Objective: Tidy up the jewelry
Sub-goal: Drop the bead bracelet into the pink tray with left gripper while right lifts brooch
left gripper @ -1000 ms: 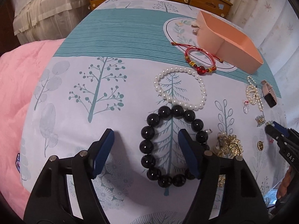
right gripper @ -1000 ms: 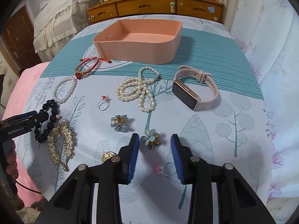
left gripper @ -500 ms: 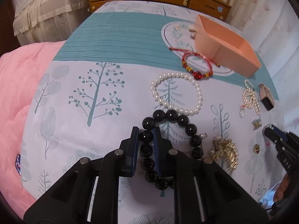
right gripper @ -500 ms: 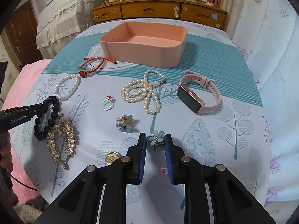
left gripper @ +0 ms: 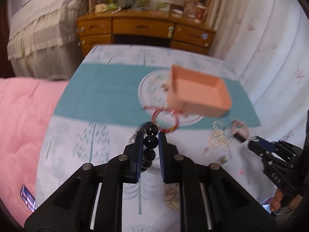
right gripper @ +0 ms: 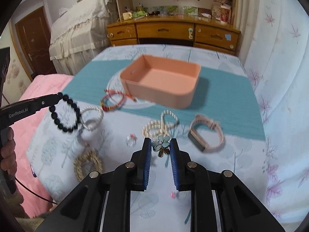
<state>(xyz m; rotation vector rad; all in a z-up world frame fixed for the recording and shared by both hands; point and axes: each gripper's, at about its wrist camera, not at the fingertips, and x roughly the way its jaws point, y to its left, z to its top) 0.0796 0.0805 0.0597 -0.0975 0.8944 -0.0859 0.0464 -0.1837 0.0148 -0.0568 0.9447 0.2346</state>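
My left gripper [left gripper: 151, 135] is shut on the black bead bracelet [left gripper: 150, 144] and holds it in the air above the bed; the bracelet hangs from it in the right wrist view [right gripper: 64, 114]. My right gripper [right gripper: 160, 145] is shut on a blue flower brooch [right gripper: 161, 145], lifted off the sheet. The empty pink tray [right gripper: 164, 94] stands farther back on the teal stripe, also in the left wrist view [left gripper: 199, 94].
On the sheet lie a red string bracelet [right gripper: 114, 100], a white pearl bracelet [right gripper: 92, 117], a pearl necklace [right gripper: 160, 125], a pink smartwatch [right gripper: 206, 135], a ring [right gripper: 131, 140] and a gold brooch [right gripper: 87, 164]. A wooden dresser [right gripper: 173, 32] stands behind.
Both grippers closed on their items and lifted: the left raised the black bracelet off the sheet, the right raised the flower brooch. Both views now tilt up toward the tray.
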